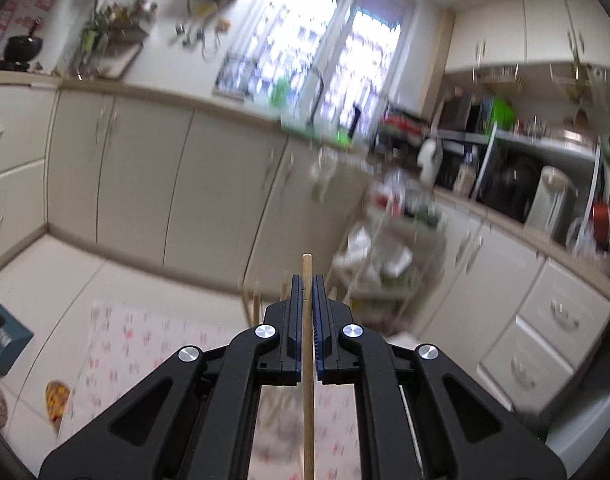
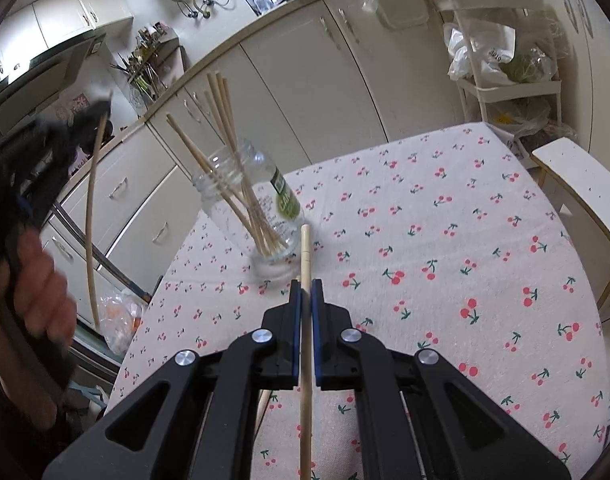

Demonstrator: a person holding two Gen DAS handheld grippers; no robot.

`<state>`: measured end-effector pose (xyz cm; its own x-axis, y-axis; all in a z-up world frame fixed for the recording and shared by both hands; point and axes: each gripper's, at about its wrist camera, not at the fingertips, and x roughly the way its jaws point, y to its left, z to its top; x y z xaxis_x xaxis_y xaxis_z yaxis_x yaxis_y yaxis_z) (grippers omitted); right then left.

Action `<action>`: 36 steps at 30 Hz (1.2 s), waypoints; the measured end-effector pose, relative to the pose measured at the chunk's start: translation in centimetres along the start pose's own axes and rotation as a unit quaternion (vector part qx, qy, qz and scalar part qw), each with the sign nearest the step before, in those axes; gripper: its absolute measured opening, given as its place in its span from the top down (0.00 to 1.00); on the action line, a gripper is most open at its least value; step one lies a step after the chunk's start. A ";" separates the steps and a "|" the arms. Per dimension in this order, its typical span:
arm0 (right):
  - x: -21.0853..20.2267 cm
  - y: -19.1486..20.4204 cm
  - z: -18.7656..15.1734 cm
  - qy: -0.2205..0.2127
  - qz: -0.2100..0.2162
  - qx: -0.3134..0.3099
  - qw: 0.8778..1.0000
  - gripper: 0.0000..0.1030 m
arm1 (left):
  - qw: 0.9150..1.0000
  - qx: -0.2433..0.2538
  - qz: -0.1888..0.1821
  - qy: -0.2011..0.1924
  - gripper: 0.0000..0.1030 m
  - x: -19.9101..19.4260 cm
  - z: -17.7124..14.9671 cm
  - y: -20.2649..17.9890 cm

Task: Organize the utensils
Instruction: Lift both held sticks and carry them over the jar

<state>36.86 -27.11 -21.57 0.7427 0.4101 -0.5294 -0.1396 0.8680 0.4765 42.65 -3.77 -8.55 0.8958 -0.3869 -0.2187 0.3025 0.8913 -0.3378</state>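
Observation:
My left gripper (image 1: 306,280) is shut on a wooden chopstick (image 1: 307,268) whose blunt end juts past the fingertips, high above the table and aimed at the kitchen cabinets. In the right wrist view that same gripper (image 2: 95,114) shows blurred at the left, its chopstick (image 2: 89,216) hanging down. My right gripper (image 2: 305,283) is shut on another wooden chopstick (image 2: 305,248) above the cherry-print tablecloth (image 2: 445,240). Just beyond it a clear glass jar (image 2: 261,208) with a green label stands on the cloth, tilted in the view, with several chopsticks leaning in it.
A white trolley (image 2: 501,80) with bags stands past the table's far right corner. A white bench (image 2: 581,184) sits at the right edge. Cabinets (image 2: 305,80) run behind the table. Another chopstick (image 2: 263,402) lies on the cloth under my right gripper.

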 end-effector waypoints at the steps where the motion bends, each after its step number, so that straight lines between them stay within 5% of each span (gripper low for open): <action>1: -0.1 0.0 0.0 -0.004 0.000 0.001 1.000 0.94 | 1.000 0.000 0.003 -0.018 0.96 0.1 0.8 -0.2; 10: -0.4 -0.2 0.2 -0.014 0.006 0.008 1.000 0.94 | 0.994 -0.006 0.033 -0.108 0.96 3.2 4.1 -1.5; 21: 0.0 -0.6 0.1 -0.008 0.011 0.020 1.000 0.94 | 0.984 0.010 0.080 -0.161 0.96 7.4 3.6 -1.8; 36: 0.2 -0.9 0.0 -0.005 0.010 0.029 1.000 0.94 | 0.979 0.051 0.108 -0.166 0.96 9.4 0.1 -2.0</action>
<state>37.13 -27.84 -22.06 0.7462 0.4245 -0.5128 -0.1163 0.8415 0.5275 50.50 -9.11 -9.80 0.9938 -0.1037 0.0402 0.1100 0.9694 -0.2194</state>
